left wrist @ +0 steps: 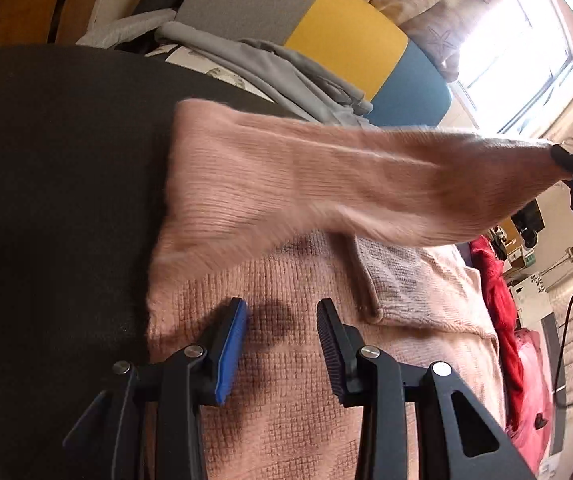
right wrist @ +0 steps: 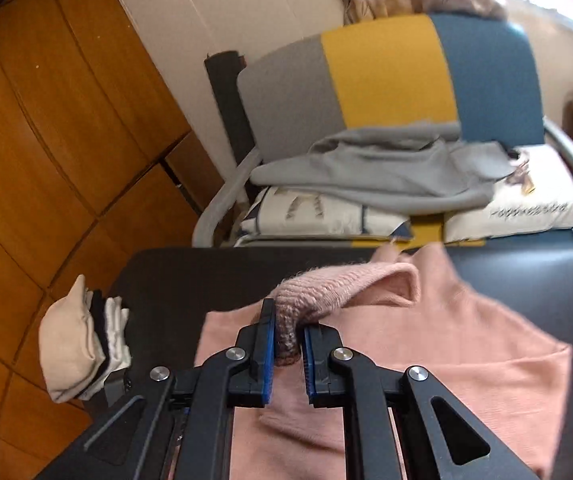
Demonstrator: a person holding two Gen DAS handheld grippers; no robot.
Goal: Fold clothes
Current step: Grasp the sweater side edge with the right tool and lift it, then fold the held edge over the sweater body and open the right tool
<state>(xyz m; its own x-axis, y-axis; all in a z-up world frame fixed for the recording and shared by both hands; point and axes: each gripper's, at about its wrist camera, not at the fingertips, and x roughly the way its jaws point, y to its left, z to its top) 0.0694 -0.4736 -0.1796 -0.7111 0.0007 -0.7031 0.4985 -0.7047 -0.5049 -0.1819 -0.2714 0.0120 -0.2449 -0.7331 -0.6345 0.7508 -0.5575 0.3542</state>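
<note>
A pink knitted sweater (left wrist: 286,380) lies on a dark table (left wrist: 46,200). My left gripper (left wrist: 282,320) is open and empty, its fingers just above the sweater's body. My right gripper (right wrist: 288,336) is shut on the ribbed cuff of the sweater's sleeve (right wrist: 326,292) and holds it lifted over the sweater's body (right wrist: 466,360). In the left wrist view the lifted sleeve (left wrist: 346,184) stretches across to the right gripper (left wrist: 570,172) at the right edge.
A chair with grey, yellow and blue back (right wrist: 386,72) stands behind the table (right wrist: 190,280), holding grey clothing (right wrist: 366,176) and cushions. A stack of folded items (right wrist: 82,344) sits at the table's left edge. Red cloth (left wrist: 498,300) hangs at right. Wooden floor (right wrist: 46,140) at left.
</note>
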